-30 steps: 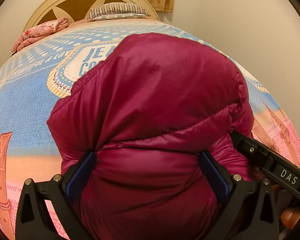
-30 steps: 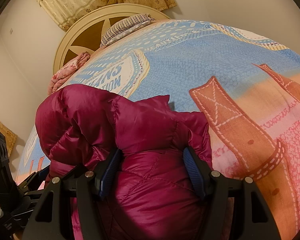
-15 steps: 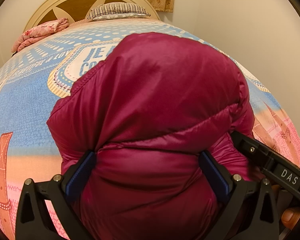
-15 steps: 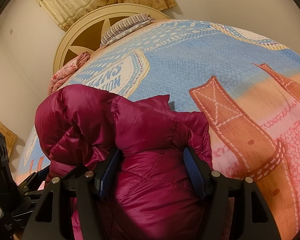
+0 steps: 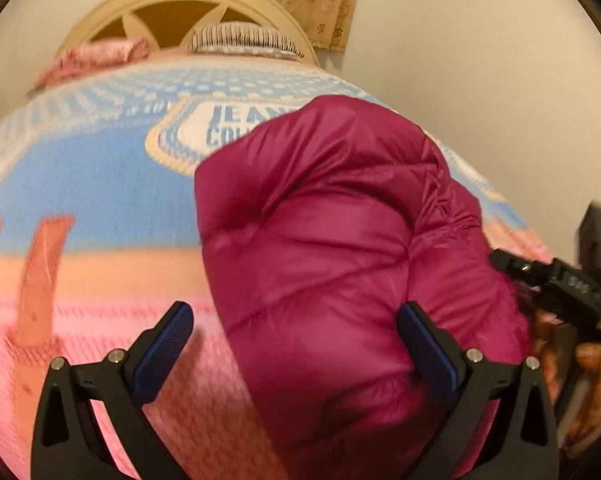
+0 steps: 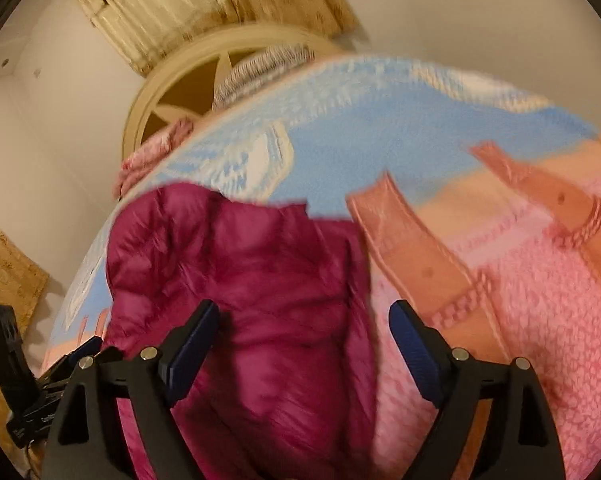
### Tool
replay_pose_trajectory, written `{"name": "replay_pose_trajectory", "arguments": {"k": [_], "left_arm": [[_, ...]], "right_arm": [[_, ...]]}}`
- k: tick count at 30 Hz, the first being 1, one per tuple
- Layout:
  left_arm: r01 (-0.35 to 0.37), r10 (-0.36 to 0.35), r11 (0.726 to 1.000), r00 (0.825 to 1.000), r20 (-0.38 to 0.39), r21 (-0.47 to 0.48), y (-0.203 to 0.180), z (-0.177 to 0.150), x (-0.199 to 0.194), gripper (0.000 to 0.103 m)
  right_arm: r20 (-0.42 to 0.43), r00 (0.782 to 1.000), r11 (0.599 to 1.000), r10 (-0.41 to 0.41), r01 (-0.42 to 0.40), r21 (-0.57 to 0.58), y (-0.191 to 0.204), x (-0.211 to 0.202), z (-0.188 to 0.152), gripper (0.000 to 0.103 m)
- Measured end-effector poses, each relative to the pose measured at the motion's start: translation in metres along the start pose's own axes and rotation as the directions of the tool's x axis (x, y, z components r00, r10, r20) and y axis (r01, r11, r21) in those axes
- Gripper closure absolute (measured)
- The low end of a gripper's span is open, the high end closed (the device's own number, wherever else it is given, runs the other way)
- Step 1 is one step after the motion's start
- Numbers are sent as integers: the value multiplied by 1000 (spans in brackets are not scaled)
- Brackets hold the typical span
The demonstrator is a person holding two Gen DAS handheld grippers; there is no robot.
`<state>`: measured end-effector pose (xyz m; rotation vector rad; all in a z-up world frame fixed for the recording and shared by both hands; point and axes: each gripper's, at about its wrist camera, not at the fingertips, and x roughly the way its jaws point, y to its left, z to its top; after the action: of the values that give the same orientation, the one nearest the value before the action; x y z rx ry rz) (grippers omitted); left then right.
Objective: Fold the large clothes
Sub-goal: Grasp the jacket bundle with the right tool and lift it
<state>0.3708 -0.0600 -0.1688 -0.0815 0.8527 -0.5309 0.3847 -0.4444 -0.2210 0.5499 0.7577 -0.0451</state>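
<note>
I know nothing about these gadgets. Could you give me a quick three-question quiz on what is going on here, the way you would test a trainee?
1. True or false: the right claw is clamped tight on the magenta puffer jacket.
2. What does the jacket lie on? A: a wooden floor. B: a blue and pink patterned bedspread. C: a chair.
3. Fill in: near the striped pillow at the head of the bed lies a bundled cloth coloured ___.

Key
1. False. Its jaws have just been opening; the jacket lies partly between them, ungripped.
2. B.
3. Pink.
</note>
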Motion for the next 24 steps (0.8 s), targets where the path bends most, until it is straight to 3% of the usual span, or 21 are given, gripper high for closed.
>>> {"name": "replay_pose_trajectory", "arguments": {"k": [4,6,8,11,14,20,24], "left_arm": [[136,-146,982,987,-72,-133,9,-4,15,0],[193,-205,972,975,-84,-133,1,-7,17,10],[164,-166,986,984,-66,-42,-16,-8,5,31],[89,-86,992,996,-32,94,-37,-12,-22,54],[52,-52,991,999,-11,124,-41,-18,-52,66],[-57,54,990,998,31,131,-20,-30,-114,67],[-136,128,984,989,78,110,9,-42,-154,67]], "right_arm": [[-49,990,990,135,-133,34,0,6,-2,16],[-113,980,986,166,-165,23,10,16,-8,20],[-144,973,983,181,-182,12,20,19,-11,42],[-135,974,980,184,-191,-46,42,6,-16,65],[-135,972,975,193,-206,-88,67,-7,-23,71],[-166,951,945,261,-287,-155,128,-20,-45,74],[-203,922,916,330,-365,-166,168,-15,-62,74]]}}
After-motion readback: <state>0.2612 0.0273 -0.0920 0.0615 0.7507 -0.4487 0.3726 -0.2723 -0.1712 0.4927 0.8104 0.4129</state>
